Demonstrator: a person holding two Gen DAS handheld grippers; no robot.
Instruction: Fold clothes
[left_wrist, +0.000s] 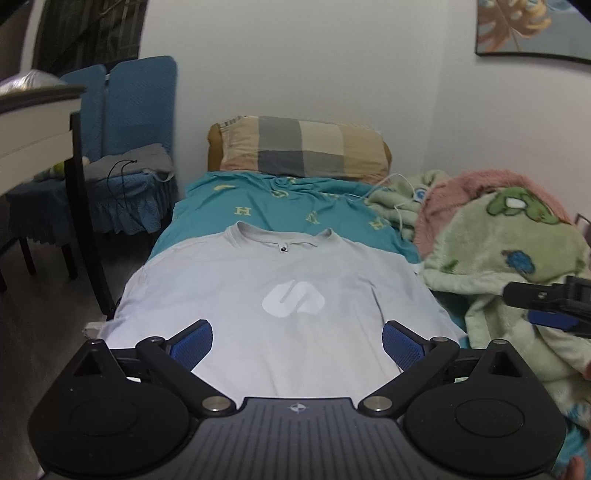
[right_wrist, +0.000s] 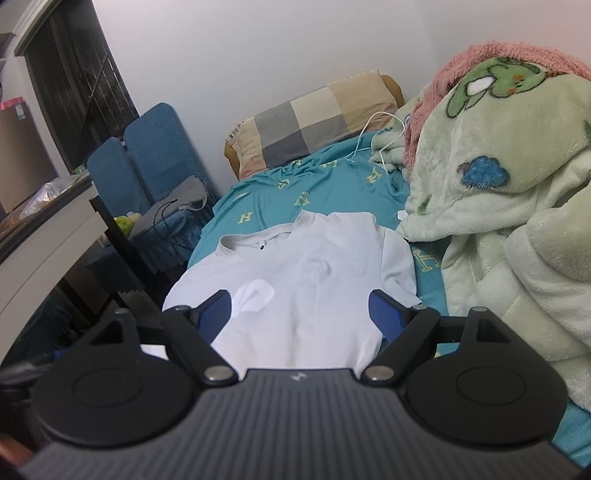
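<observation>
A pale grey T-shirt (left_wrist: 280, 280) with a white logo on the chest lies spread flat on the teal bedsheet (left_wrist: 295, 206), collar toward the pillow. My left gripper (left_wrist: 297, 345) hovers over the shirt's lower part, open wide with nothing between its blue pads. In the right wrist view the same shirt (right_wrist: 306, 273) lies ahead, its right sleeve spread toward the blanket. My right gripper (right_wrist: 301, 314) is open above the shirt's hem, empty. The right gripper also shows at the right edge of the left wrist view (left_wrist: 550, 306).
A checked pillow (left_wrist: 299, 147) lies at the head of the bed. A heaped green and pink plush blanket (left_wrist: 502, 251) fills the bed's right side, with a white cable (right_wrist: 373, 140) beside it. Blue covered chairs (left_wrist: 129, 147) and a white desk (left_wrist: 33, 122) stand left.
</observation>
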